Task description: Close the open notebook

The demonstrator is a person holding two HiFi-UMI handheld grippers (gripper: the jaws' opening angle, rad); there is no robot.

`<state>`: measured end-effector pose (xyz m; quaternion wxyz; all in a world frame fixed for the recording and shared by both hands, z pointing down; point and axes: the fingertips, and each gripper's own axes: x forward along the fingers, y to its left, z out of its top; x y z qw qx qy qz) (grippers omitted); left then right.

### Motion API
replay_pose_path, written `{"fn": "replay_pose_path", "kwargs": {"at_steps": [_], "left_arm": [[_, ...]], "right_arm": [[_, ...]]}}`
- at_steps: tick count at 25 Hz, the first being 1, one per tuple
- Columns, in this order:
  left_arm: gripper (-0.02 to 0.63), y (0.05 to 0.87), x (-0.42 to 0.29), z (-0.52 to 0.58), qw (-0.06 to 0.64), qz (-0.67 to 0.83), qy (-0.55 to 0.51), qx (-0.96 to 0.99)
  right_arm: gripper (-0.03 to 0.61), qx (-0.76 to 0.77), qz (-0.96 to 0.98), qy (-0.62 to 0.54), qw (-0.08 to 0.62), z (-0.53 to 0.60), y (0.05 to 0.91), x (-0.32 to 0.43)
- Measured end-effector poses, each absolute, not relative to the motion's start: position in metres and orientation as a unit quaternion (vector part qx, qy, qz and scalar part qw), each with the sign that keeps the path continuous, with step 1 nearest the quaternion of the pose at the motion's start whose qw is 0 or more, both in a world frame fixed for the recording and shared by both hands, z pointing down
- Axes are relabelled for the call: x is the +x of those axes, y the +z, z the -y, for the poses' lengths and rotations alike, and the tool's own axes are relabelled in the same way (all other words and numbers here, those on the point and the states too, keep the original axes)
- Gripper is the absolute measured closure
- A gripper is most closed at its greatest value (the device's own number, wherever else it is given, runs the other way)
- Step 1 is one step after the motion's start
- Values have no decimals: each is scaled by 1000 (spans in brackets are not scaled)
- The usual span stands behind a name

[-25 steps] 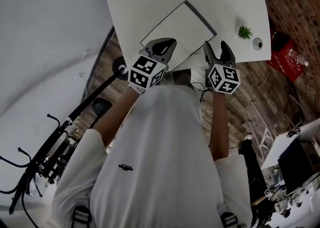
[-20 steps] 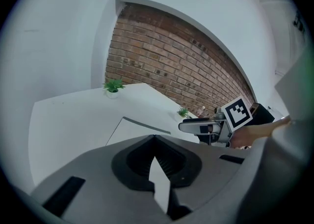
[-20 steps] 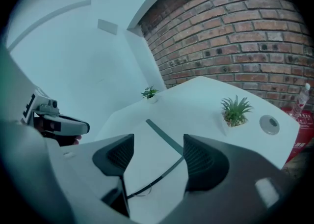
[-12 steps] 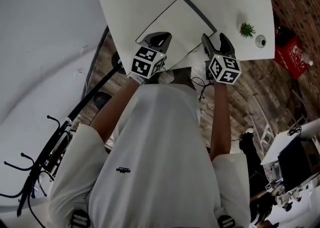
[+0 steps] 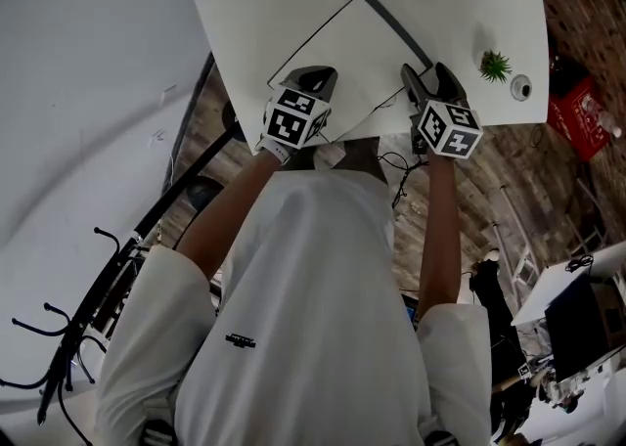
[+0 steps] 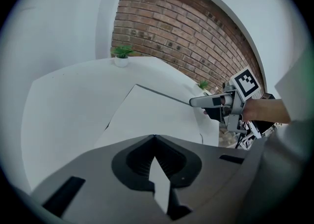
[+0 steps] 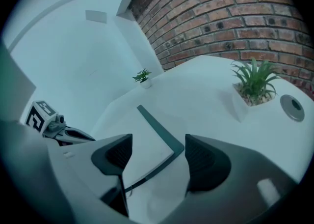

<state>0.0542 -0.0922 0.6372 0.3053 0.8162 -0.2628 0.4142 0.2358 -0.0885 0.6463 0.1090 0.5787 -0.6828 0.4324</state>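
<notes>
The open notebook lies on the white table, white pages up, with a dark cover edge along its right side. It also shows in the left gripper view as notebook pages and in the right gripper view as notebook. My left gripper hangs over the near left corner of the pages, jaws shut with nothing gripped. My right gripper sits at the near right corner. Its jaws are opening; only the cover corner shows beyond them, nothing is between them.
A small potted plant and a round grey disc sit at the table's right edge. A second plant stands at the far edge by the brick wall. A red crate is on the floor, right; a black stand left.
Both grippers have come down toward the notebook's near edge. The right jaws have spread a little wider. The notebook has not moved.
</notes>
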Motion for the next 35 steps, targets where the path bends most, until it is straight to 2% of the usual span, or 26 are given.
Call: {"fn": "replay_pose_path", "kwargs": {"at_steps": [11,17,20,21,22,27,30,35], "left_arm": [[604,671,40,82,346,274,433,786],[604,672,42,82,340,263,434,792],[604,672,42,81,336,261,435,794],[604,671,42,81,333,261,436,794],[605,671,42,81,330,262,437,795],[604,670,42,82,324,264,437,797],[604,670,41,81,325,269,434,796],[604,670,42,82,339,273,425,794]], "right_arm": [[239,564,686,445,115,85,656,231],[239,559,682,456,125,85,658,231],[239,543,677,485,109,85,657,228],[252,533,675,501,98,84,657,224],[308,524,675,512,90,83,657,220],[332,528,678,501,99,82,658,218],[419,530,678,495,117,81,661,223],[482,546,680,476,118,81,654,227]]}}
